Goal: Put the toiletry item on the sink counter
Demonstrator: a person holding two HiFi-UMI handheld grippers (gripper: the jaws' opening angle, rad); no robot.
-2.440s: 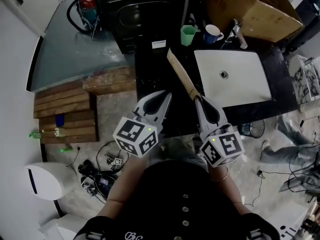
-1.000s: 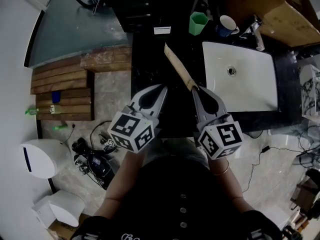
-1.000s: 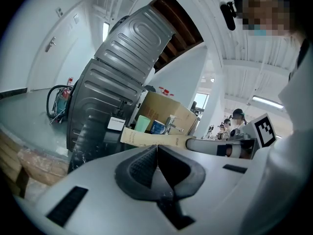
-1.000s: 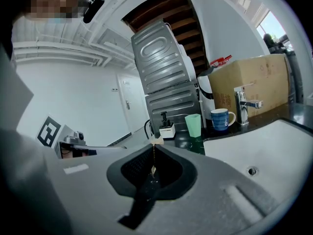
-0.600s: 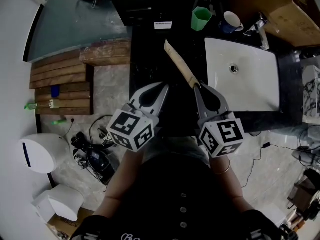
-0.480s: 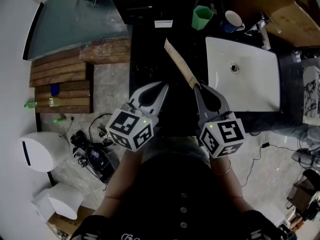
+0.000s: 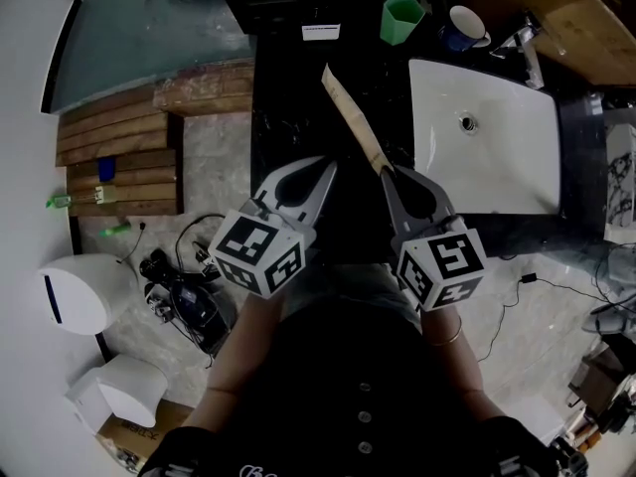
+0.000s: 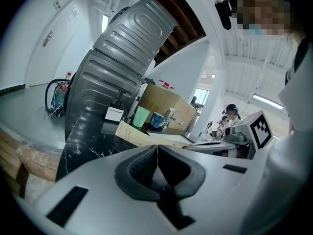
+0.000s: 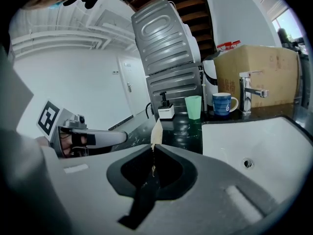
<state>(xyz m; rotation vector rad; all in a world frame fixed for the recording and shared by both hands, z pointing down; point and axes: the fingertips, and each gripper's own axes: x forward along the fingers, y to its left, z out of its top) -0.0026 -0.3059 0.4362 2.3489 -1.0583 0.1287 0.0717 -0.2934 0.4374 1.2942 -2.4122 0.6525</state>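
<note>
The toiletry item is a long flat tan box (image 7: 352, 117). It slants over the black sink counter (image 7: 288, 117), just left of the white basin (image 7: 497, 167). My right gripper (image 7: 388, 174) is shut on the box's near end, and the thin box edge (image 9: 157, 130) sticks out from my right gripper (image 9: 153, 150). I cannot tell whether the far end rests on the counter. To its left, my left gripper (image 7: 328, 165) hangs over the counter's front edge, shut and holding nothing. In the left gripper view the left gripper (image 8: 157, 148) shows closed pads, with the box (image 8: 133, 133) beyond them.
A green cup (image 7: 400, 18), a blue mug (image 7: 464, 26) and a faucet (image 7: 522, 38) stand at the back of the counter. A small white-labelled device (image 9: 166, 111) sits near the cup. A wooden pallet (image 7: 119, 172) and cables (image 7: 184, 296) lie on the floor at left.
The right gripper has dipped slightly with the box still in its jaws. The left gripper has stayed put. The head view has shifted a little.
</note>
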